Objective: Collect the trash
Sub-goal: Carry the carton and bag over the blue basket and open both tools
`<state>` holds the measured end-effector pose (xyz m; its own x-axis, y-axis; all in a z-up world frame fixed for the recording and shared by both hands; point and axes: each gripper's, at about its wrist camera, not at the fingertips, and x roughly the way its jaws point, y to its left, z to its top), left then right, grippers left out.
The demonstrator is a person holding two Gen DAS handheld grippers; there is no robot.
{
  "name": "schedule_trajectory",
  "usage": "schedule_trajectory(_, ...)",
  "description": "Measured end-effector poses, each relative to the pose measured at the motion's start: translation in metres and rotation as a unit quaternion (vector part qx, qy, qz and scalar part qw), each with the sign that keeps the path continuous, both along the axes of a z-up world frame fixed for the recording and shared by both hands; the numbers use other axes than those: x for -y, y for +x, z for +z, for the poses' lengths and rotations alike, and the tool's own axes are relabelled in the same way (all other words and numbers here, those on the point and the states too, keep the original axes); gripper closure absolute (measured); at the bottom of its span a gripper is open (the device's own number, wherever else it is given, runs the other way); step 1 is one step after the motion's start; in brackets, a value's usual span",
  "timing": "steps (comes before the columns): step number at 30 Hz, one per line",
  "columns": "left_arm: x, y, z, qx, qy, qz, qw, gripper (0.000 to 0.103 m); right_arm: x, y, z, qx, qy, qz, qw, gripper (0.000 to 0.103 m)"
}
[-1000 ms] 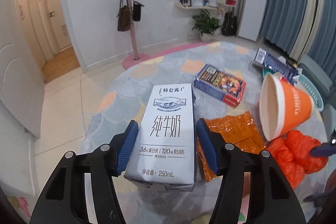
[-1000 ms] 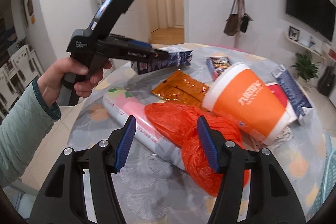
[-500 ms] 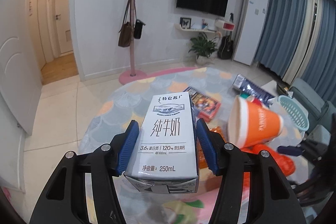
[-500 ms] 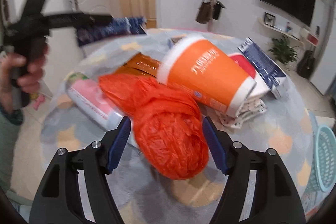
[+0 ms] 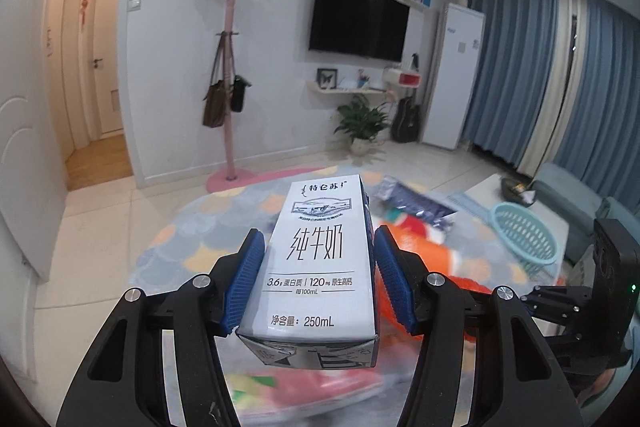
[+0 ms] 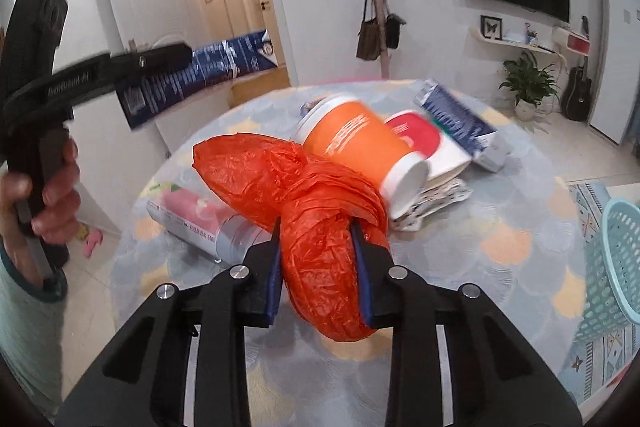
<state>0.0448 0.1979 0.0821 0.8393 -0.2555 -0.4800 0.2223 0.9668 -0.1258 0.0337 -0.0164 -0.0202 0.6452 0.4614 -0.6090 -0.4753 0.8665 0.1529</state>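
Note:
My left gripper point(image 5: 318, 277) is shut on a white milk carton point(image 5: 320, 267), held up above the round table point(image 5: 192, 239); the right wrist view shows the carton's blue side point(image 6: 200, 71) raised at the left. My right gripper point(image 6: 318, 267) is closing its jaws on a knotted orange plastic bag point(image 6: 316, 211), and the blue pads press into it. An orange paper cup point(image 6: 360, 143) lies on its side just behind the bag. A turquoise basket point(image 6: 612, 267) stands to the right of the table.
On the table lie a pink-labelled pack point(image 6: 192, 215), a red and white cup point(image 6: 416, 139), a blue carton point(image 6: 456, 119) and a patterned wrapper point(image 6: 436, 199). A person's hand point(image 6: 44, 187) holds the left gripper's handle. A pink coat stand point(image 5: 230, 67) stands beyond the table.
The left gripper has lifted the milk carton higher and swung right, so more of the room shows. The right gripper moved forward around the orange bag and closed on it.

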Motion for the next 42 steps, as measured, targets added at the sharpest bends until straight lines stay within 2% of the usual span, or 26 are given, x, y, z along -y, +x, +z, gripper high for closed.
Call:
schedule_trajectory(4, 0.025, -0.005, 0.001, 0.010, -0.023, -0.021, 0.9995, 0.048, 0.027, -0.008, 0.019, 0.029, 0.002, -0.033, 0.999, 0.076)
schedule_trajectory(8, 0.056, -0.002, 0.002, 0.015, -0.046, -0.049, 0.9976, 0.048, 0.071, -0.007, 0.032, 0.055, 0.000, -0.098, 0.994, 0.076)
schedule_trajectory(12, 0.091, 0.007, -0.001, 0.014, -0.060, -0.076, 0.9952, 0.048, 0.118, 0.000, 0.036, 0.063, -0.001, -0.169, 0.984, 0.076)
schedule_trajectory(16, 0.135, 0.019, -0.011, 0.019, -0.044, -0.094, 0.9944, 0.048, 0.169, 0.009, 0.031, 0.055, -0.006, -0.240, 0.969, 0.076)
schedule_trajectory(21, 0.174, 0.045, -0.031, -0.018, -0.075, -0.126, 0.9890, 0.048, 0.230, 0.014, 0.026, 0.051, 0.000, -0.303, 0.952, 0.076)
schedule_trajectory(25, 0.215, 0.068, -0.041, -0.043, -0.091, -0.159, 0.9821, 0.048, 0.288, 0.027, 0.010, 0.030, 0.010, -0.367, 0.930, 0.076)
schedule_trajectory(31, 0.292, 0.091, -0.052, -0.057, -0.074, -0.205, 0.9743, 0.048, 0.357, 0.051, -0.037, -0.037, 0.030, -0.427, 0.903, 0.076)
schedule_trajectory(37, 0.351, 0.116, -0.070, -0.074, -0.064, -0.231, 0.9680, 0.048, 0.399, 0.084, -0.073, -0.090, 0.033, -0.454, 0.886, 0.075)
schedule_trajectory(42, 0.395, 0.139, -0.090, -0.100, -0.052, -0.245, 0.9628, 0.047, 0.417, 0.099, -0.086, -0.121, 0.037, -0.465, 0.876, 0.072)
